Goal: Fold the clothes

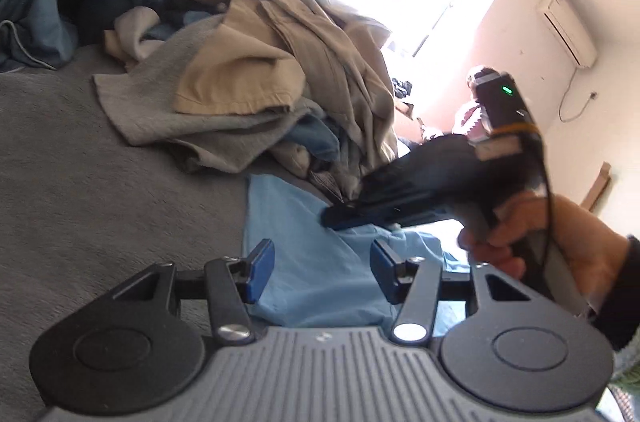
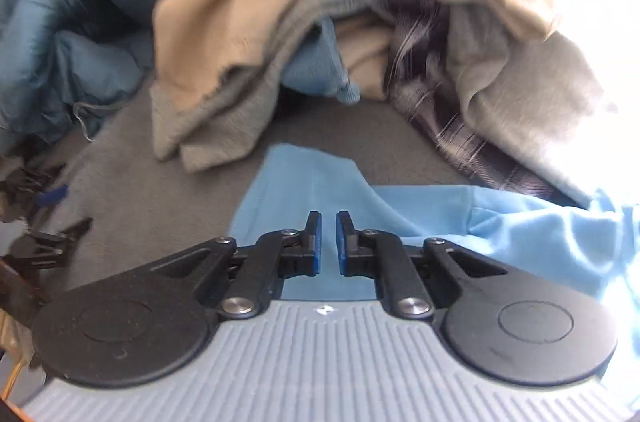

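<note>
Across most of the lower left of the left wrist view, a grey bed cover (image 1: 100, 182), serving as work surface. Above it, around the upper centre, a big loose pile of clothes (image 1: 260, 82) in beige, grey and checked cloth, not sorted. In front of the pile, at lower centre of both views, the light blue garment (image 2: 312, 182), lying mostly flat on the cover, with wrinkles toward the right edge of the right wrist view. Probably light, soft and limp, so likely to sag and slide when lifted; best taken at an edge or corner with both tools well apart, not in the middle. Long axis apparently from lower centre toward the right of that view, with one flat corner pointing to the upper centre, just short of the pile. Left gripper (image 1: 322, 272) about half open above the blue cloth, with nothing between the pads. Right gripper (image 2: 328, 242) almost closed, only a thin gap between the pads, with nothing pinched, over the same garment near that corner, carried by a hand (image 1: 560, 242) at the right of the left wrist view.
</note>
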`<action>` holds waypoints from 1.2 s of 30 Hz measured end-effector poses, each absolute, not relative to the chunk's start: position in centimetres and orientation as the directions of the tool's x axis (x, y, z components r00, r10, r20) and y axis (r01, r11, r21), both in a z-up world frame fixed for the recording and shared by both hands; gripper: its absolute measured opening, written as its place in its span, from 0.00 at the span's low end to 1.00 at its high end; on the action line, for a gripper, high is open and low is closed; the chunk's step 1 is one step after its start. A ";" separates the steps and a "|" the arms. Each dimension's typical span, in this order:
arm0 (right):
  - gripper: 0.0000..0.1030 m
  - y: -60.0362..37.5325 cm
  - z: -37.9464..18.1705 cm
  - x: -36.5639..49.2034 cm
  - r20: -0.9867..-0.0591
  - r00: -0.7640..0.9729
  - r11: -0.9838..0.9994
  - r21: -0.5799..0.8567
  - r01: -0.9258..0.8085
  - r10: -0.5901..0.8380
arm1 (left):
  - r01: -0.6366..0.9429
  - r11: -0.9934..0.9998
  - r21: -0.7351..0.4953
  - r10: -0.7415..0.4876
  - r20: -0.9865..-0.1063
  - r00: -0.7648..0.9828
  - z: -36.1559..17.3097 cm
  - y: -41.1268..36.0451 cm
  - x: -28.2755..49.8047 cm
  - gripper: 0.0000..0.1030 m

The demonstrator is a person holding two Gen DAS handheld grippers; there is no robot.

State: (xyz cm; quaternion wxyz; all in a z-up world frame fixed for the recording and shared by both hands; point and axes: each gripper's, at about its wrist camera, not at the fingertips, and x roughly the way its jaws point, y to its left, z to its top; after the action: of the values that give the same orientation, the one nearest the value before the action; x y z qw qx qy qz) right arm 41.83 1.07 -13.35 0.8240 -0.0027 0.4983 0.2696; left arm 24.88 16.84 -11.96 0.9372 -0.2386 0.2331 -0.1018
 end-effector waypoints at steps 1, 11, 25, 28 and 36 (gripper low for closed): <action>0.08 1.6 -14.3 42.6 -0.835 0.336 0.855 0.267 -0.445 0.435 | 0.071 0.873 -0.483 -0.299 -0.414 0.860 -12.3 16.5 25.3 0.52; 0.08 -1.3 -10.9 45.8 -0.695 0.434 0.808 0.391 -0.440 0.573 | 0.025 0.844 -0.535 -0.315 -0.459 0.831 -14.3 17.3 26.1 0.51; 0.38 -15.8 -9.7 46.3 -0.852 0.425 0.952 0.268 -0.145 0.305 | 0.020 0.839 -0.544 -0.315 -0.455 0.833 -14.5 17.6 25.9 0.51; 0.39 -16.3 -11.1 47.3 -0.860 0.424 0.959 0.268 -0.096 0.283 | 0.020 0.838 -0.546 -0.316 -0.454 0.833 -14.5 17.7 25.9 0.51; 0.39 -16.0 -12.1 49.5 -0.870 0.431 0.967 0.256 -0.020 0.239 | 0.023 0.838 -0.545 -0.317 -0.453 0.833 -14.5 17.7 25.9 0.52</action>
State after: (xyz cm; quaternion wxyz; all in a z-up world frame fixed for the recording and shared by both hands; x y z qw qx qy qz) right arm 49.48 -15.99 -12.07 0.8396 0.1037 0.5276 0.0772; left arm 25.92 17.65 -14.51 0.9189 -0.2690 0.2735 -0.0925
